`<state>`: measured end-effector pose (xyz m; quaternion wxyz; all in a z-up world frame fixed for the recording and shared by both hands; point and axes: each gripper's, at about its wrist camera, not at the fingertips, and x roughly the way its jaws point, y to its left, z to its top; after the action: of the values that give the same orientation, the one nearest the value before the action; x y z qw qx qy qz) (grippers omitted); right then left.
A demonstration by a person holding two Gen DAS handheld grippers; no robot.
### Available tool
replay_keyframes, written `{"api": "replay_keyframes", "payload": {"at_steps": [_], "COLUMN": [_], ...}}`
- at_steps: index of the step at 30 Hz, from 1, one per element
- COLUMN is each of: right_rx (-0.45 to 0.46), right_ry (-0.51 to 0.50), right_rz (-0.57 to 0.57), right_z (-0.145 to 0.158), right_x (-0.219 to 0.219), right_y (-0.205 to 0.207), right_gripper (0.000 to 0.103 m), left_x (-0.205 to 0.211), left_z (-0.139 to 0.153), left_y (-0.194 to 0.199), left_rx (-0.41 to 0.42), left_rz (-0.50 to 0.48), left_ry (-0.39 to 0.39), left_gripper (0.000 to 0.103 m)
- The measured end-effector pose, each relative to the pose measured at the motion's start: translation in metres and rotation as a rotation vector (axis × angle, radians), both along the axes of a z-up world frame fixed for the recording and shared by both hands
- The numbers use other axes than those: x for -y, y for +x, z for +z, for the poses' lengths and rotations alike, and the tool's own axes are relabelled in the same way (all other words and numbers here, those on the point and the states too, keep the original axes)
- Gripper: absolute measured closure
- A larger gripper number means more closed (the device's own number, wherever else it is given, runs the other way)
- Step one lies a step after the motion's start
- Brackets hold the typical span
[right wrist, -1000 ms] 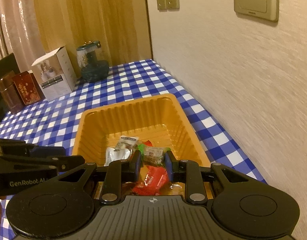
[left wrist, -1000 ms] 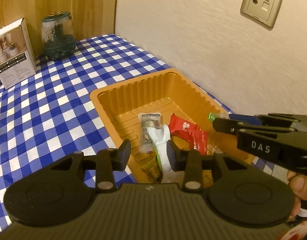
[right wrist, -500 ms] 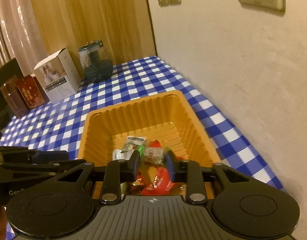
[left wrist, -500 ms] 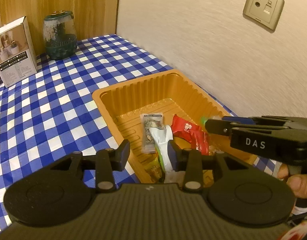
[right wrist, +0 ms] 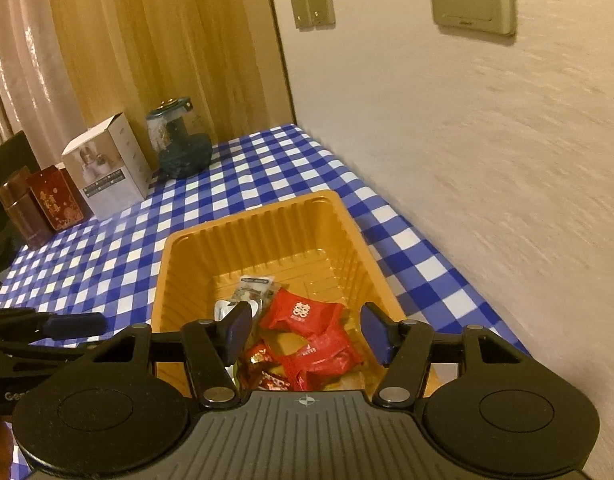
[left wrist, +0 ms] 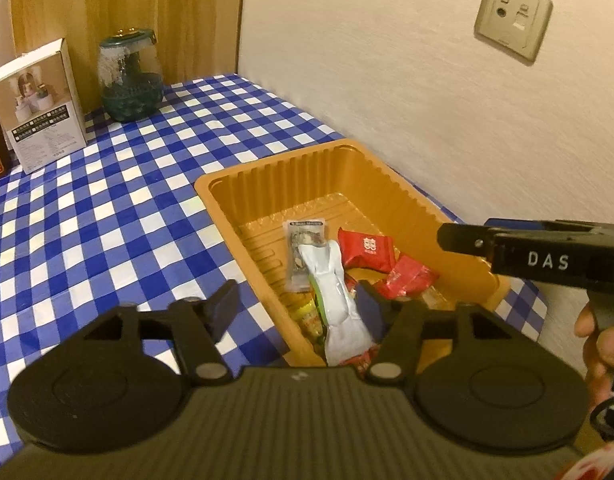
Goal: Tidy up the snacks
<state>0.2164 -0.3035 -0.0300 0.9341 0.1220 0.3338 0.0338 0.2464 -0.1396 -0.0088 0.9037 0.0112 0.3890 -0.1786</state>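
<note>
An orange plastic tray (left wrist: pixel 275 164) sits on the blue checked cloth and holds several snack packets. Among them are a red packet (left wrist: pixel 365 250), a long white packet (left wrist: pixel 339 304) and a clear packet of nuts (left wrist: pixel 303 248). My left gripper (left wrist: pixel 297 308) hovers over the tray's near corner. Its jaws are opening, and the white packet lies loose below them, untouched by the pads. My right gripper (right wrist: pixel 307 330) hangs over the tray (right wrist: pixel 247 216), jaws opening too, with red packets (right wrist: pixel 303 312) lying beneath and nothing pressed. Each gripper shows from the side in the other's view: the right gripper (left wrist: pixel 447 236) and the left gripper (right wrist: pixel 87 322).
A white box (left wrist: pixel 39 108) and a glass jar (left wrist: pixel 131 76) stand at the table's far end, with dark red tins (right wrist: pixel 55 200) beside them. A wall with sockets (left wrist: pixel 511 16) runs close along the tray's right side. A person's hand (left wrist: pixel 603 336) holds the right gripper.
Both grippers' jaws have spread apart. The small packet between the right gripper's tips is gone from them, and the white packet no longer rests against the left gripper's finger.
</note>
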Motion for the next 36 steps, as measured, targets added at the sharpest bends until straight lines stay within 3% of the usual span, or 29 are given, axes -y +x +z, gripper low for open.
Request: {"api": "replay_keyframes", "payload": {"at_steps": [3,9,21,36], "right_rx": [0.007,0.023,0.043,0.04], "right_ry": [0.004,0.011,0.028,0.023], "right_rz": [-0.006,-0.011,0.001,0.004], "right_z": [0.009,0.027,0.052,0.049], "right_x": [0.001,-0.001,-0.015,-0.036], "right_y": [-0.011,-0.038,-0.099,-0.17], "right_gripper": [0.043,0.043,0.043,0.043], "left_x": [-0.003,-0.01,-0.032,-0.045], "left_z": [0.007,0.025,0.051,0.065], "left_y": [-0.013,-0.044,-0.108,-0.178], "left_rx": [0.022,0.057,0.104,0.1], "left_rz": [0.004,0.027,0.105,0.175], "left_ry": [-0.005,-0.012,-0.091,-0.016], "left_gripper": [0.016,0.0,0.0,0.0]}}
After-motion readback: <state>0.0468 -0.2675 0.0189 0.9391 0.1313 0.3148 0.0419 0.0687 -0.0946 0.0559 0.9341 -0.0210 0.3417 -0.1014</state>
